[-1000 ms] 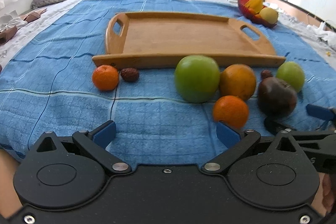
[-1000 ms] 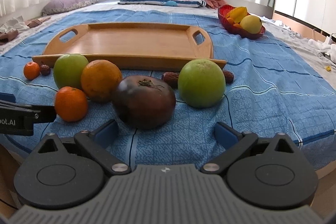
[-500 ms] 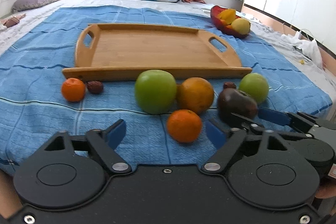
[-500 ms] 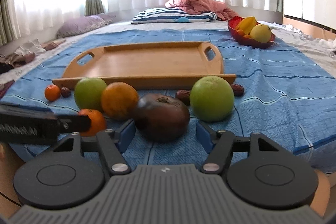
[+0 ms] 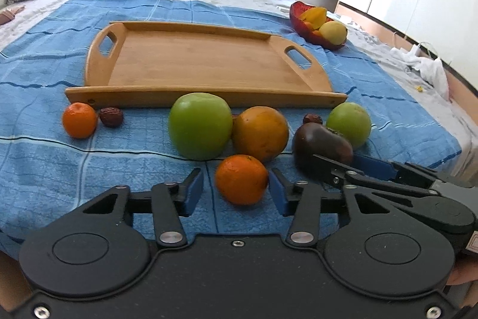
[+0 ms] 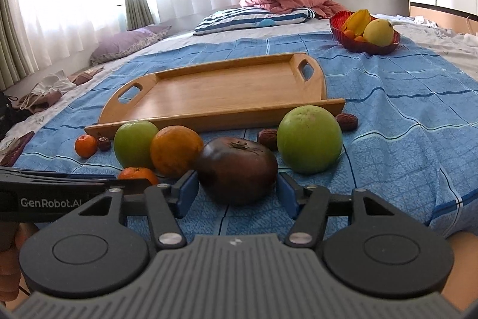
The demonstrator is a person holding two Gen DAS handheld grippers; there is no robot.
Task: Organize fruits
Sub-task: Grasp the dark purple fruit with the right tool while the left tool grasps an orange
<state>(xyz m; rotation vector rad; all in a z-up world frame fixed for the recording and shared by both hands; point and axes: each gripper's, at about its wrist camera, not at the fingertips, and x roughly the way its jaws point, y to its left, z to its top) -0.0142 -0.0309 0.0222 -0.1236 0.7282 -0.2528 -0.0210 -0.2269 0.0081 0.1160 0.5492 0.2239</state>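
We have the left gripper [image 5: 236, 192] jaws closing around the small tangerine [image 5: 241, 179], not yet pressing; the right gripper [image 6: 237, 195] likewise flanks the dark fruit [image 6: 237, 169]. Both look soft-skinned, so grip their widest middle gently.

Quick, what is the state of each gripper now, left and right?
Left gripper: closing around the small orange, pads not yet touching.
Right gripper: closing around the dark fruit; contact unclear.
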